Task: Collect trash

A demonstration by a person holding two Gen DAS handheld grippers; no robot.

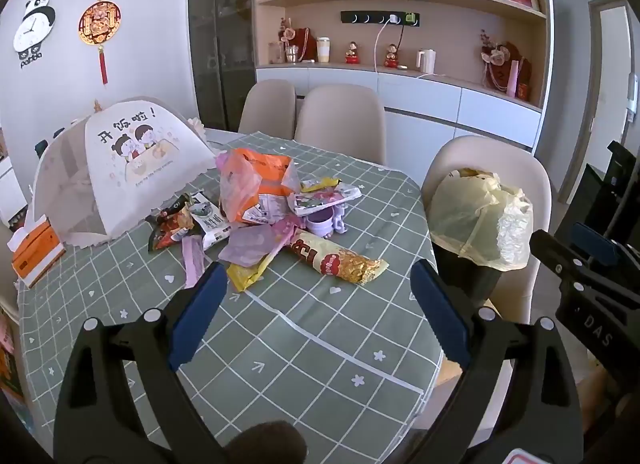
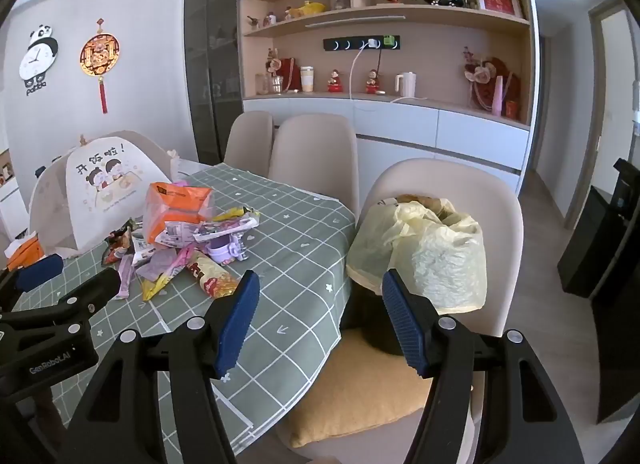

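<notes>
Trash, a loose heap of crumpled snack wrappers and plastic bags (image 1: 256,216), lies in the middle of the grey-green checked tablecloth (image 1: 320,336), just beside the white mesh food cover printed with cartoon children (image 1: 132,168). Nearest the camera end of the heap is a long cream-and-red noodle packet with a golden end (image 1: 338,258). Its long axis runs aslant, from the heap toward the near right edge of the table. A small lilac plastic cup (image 1: 326,220) and an orange translucent bag (image 1: 256,184) sit behind it.

The left gripper (image 1: 318,304) hangs above the cloth with its blue-padded jaws spread wide and nothing between them. The noodle packet lies straight ahead of it, just beyond the fingertips. The right gripper (image 2: 320,318) is likewise released and empty, aimed at the table's edge and the black bin lined with a pale yellow plastic bag (image 2: 424,256). That bin stands on the beige chair with the mustard cushion (image 2: 360,396), to the right of the table.

So the left one is the nearer to the rubbish, and the right the nearer to the bin. As I judge it, no piece is yet picked up. The packet would best be taken across its narrow width, so the left jaws may need turning to cross its slant.
</notes>
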